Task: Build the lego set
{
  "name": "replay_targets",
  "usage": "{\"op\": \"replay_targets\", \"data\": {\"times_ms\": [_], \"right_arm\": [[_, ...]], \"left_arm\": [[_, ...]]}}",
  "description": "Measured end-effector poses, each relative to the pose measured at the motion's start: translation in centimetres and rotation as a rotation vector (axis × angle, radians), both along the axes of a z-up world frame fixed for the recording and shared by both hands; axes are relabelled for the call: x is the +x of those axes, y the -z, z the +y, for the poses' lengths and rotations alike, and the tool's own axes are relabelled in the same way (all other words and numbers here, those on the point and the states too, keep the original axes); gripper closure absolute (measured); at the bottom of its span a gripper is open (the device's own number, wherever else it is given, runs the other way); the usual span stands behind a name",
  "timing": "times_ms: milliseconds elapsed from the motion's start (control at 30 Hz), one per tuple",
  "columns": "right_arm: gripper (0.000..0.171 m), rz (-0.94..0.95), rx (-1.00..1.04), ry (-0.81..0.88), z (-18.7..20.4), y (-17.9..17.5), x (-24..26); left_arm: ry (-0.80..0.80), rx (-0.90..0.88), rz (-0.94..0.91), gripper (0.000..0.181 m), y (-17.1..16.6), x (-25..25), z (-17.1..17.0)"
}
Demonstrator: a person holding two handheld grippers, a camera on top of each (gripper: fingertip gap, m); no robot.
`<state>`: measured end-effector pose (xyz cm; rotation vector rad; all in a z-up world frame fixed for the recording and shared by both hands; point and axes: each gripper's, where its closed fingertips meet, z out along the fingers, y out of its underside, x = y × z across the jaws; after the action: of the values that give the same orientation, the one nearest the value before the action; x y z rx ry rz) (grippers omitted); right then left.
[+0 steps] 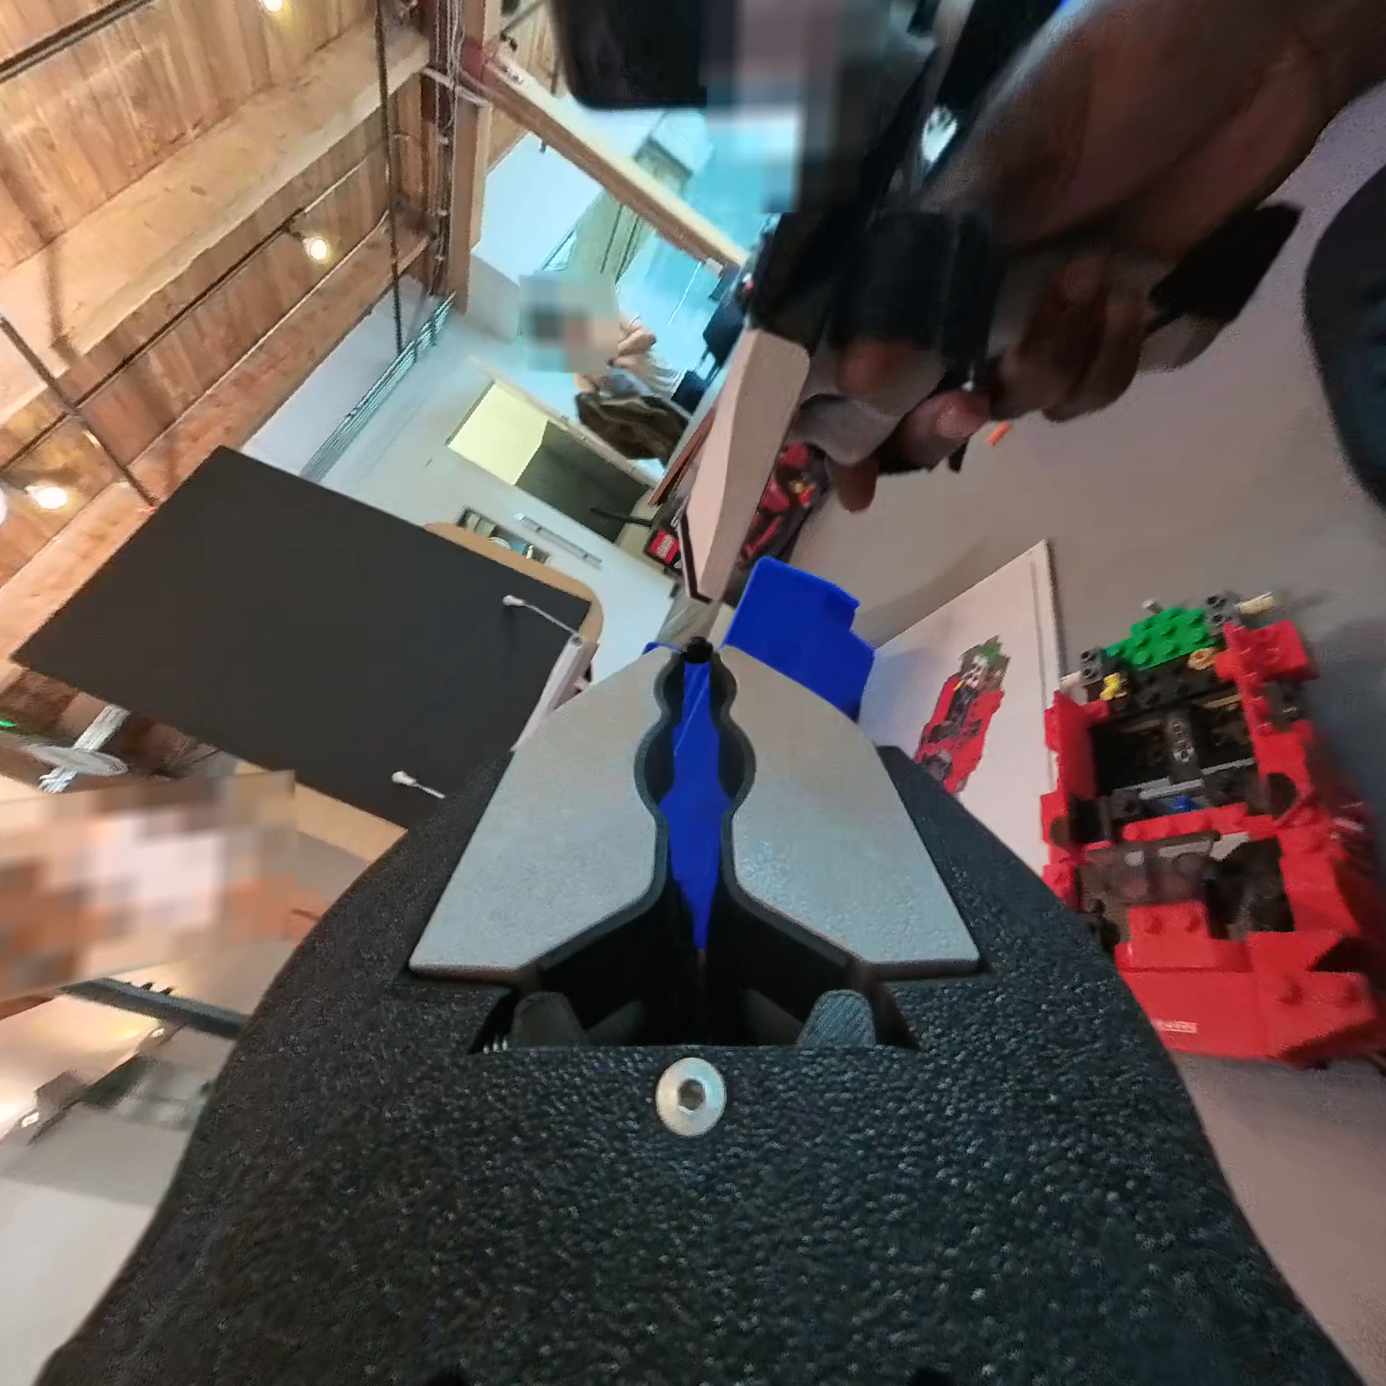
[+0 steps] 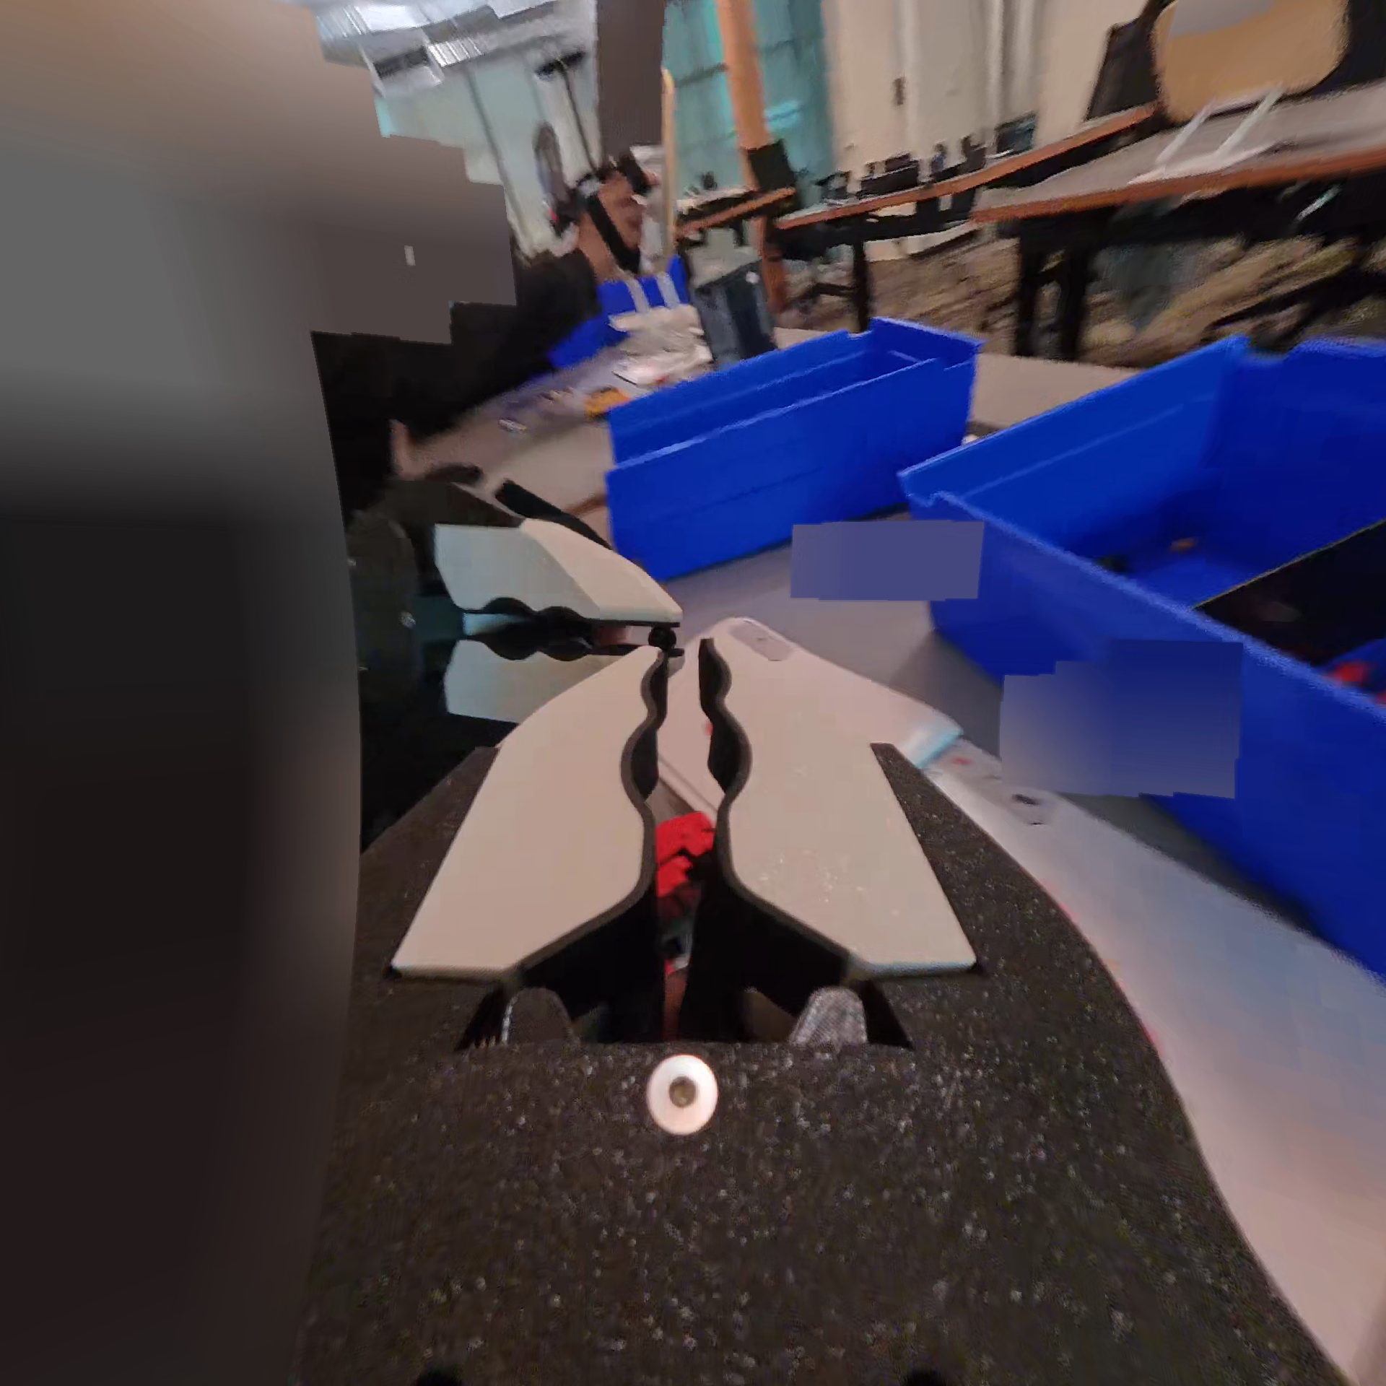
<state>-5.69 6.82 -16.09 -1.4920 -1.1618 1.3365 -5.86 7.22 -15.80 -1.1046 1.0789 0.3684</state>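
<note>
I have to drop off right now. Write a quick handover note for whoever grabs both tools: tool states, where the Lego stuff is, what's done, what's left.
Left tool: shut on a small black piece at its fingertips, raised off the table.
Right tool: slightly open, empty, tips close to the left tool's tips.
Red Lego build: partly assembled, green plate on one corner, open black interior, on the grey table beside the instruction sheet.
Blue bins: behind the tools, on the table.
Done: the red walls.
Left: placing the black piece; where it goes is unclear.
</note>
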Motion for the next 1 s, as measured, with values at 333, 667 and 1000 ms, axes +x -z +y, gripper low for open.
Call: {"op": "replay_targets", "data": {"times_ms": [333,667,1000], "right_arm": [[0.165,-0.13,0.248,0.14,-0.2,0.4,-0.6],[0.165,-0.142,0.21,0.136,-0.2,0.8,-0.9],[0.167,-0.151,0.24,0.132,-0.2,0.8,-0.8]], "left_arm": [[-0.084,0.079,0.113,0.175,0.2,0.2,0.2],[-0.112,0.106,0.183,0.176,0.6,0.2,0.4],[-0.11,0.108,0.182,0.175,0.7,0.3,0.4]]}}
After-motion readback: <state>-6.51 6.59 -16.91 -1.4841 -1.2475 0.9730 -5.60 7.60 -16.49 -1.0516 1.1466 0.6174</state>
